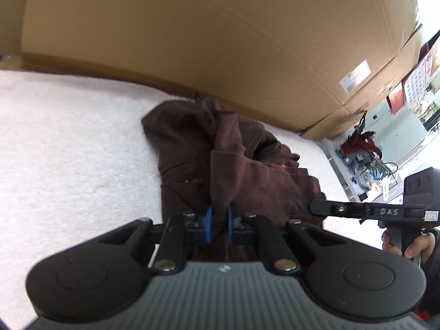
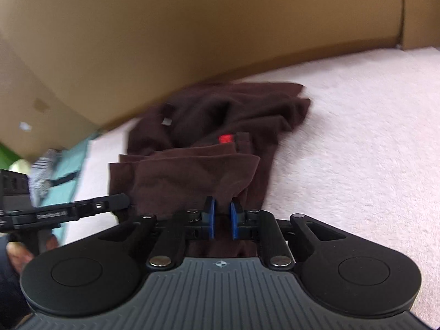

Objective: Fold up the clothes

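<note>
The dark brown garment (image 1: pixel 220 162) is lying crumpled on the white fleecy surface (image 1: pixel 68 143), just before a cardboard box (image 1: pixel 206 35). The left claw (image 1: pixel 219 224) and right claw (image 2: pixel 222 221) are each pinching its near edge.

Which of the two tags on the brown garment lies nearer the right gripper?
The red tag on the brown garment, lower in the right wrist view; the grey tag sits farther back, toward the cardboard box.

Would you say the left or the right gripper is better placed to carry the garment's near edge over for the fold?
Right, marginally: the right gripper pinches a flat hemmed edge of the brown garment; the left gripper grips a bunched fold.
</note>
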`<control>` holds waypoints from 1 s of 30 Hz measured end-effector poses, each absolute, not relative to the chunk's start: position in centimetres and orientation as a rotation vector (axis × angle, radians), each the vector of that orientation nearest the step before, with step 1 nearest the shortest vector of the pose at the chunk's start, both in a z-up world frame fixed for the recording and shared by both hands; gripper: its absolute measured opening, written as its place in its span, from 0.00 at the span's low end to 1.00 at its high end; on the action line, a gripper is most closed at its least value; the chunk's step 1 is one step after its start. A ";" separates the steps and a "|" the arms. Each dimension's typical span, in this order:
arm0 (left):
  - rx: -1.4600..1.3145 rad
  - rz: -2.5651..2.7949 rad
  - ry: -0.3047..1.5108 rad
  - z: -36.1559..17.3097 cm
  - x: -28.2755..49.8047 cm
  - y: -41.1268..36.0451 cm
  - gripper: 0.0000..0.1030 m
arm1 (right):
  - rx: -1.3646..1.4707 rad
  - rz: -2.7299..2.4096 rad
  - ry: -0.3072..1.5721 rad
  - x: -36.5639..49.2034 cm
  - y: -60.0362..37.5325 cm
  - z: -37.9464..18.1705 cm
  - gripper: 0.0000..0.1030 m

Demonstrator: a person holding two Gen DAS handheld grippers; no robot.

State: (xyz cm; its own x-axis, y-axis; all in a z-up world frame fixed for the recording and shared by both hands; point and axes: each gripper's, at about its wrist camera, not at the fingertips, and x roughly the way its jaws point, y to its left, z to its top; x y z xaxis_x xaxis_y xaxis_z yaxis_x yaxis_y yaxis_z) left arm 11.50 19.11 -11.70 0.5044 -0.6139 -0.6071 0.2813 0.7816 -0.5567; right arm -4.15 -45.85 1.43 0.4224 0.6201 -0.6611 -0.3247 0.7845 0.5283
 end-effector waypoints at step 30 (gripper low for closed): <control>-0.461 -0.531 1.092 -15.0 10.4 16.9 0.04 | 0.647 0.539 1.120 -6.7 -48.2 -5.0 0.28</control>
